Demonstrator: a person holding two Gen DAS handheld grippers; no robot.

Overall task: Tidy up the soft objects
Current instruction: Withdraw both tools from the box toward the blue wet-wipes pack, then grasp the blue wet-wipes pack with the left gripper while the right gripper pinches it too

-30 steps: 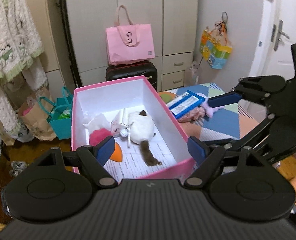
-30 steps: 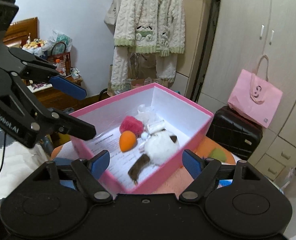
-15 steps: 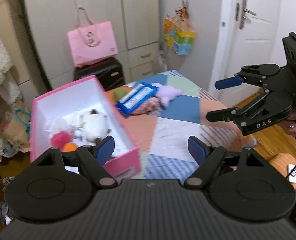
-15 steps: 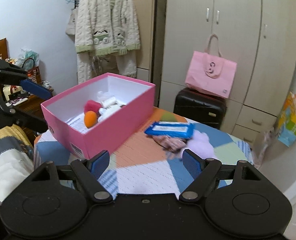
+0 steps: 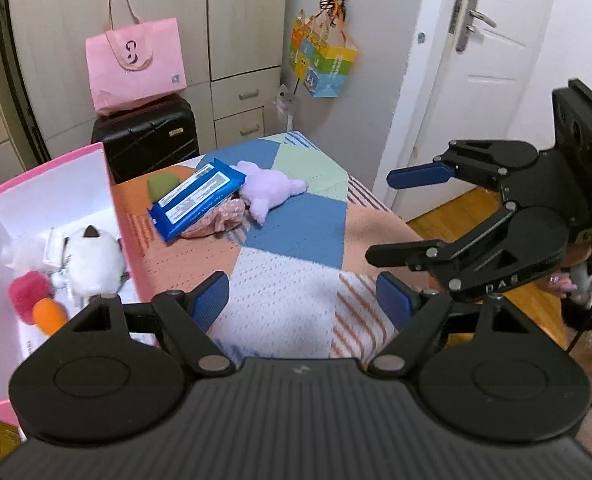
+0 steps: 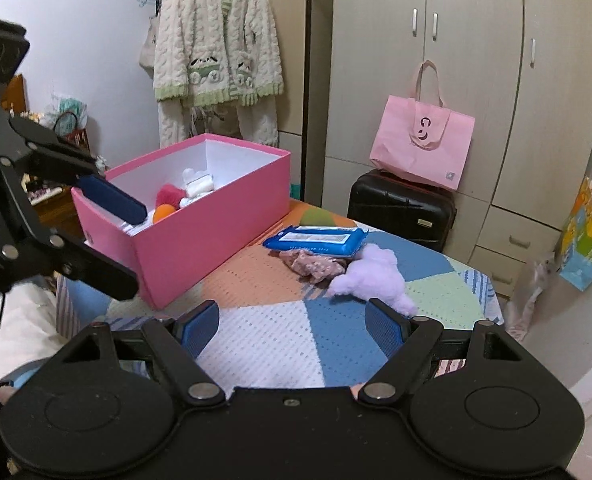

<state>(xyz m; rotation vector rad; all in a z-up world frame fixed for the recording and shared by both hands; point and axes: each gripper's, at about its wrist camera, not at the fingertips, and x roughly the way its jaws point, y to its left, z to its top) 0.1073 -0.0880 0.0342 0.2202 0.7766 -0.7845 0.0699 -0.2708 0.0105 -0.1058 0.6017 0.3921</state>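
Note:
A pink box (image 5: 130, 236) stands at the left of the patchwork table (image 5: 296, 276). In it lie a white plush cat (image 5: 92, 264), a red fluffy ball (image 5: 28, 296) and an orange piece (image 5: 48, 316). Beyond the box, on the table, a blue wipes pack (image 5: 196, 200) rests on a pink patterned cloth (image 5: 216, 220), with a purple plush (image 5: 268, 192) on its right and a green piece (image 5: 162, 184) behind. My left gripper (image 5: 303, 300) hangs open over bare table near the box's corner. My right gripper (image 6: 292, 326) is open too, short of the purple plush (image 6: 371, 276), empty.
A pink tote bag (image 5: 136, 68) sits on a black suitcase (image 5: 148, 140) behind the table, in front of a wardrobe. A colourful bag (image 5: 321, 64) hangs beside a white door (image 5: 487, 60). A cream cardigan (image 6: 216, 48) hangs behind the box (image 6: 200, 248).
Both grippers have swung away from over the box toward the table's middle. The box now lies to the left in both views. The jaws have stayed as wide as before.

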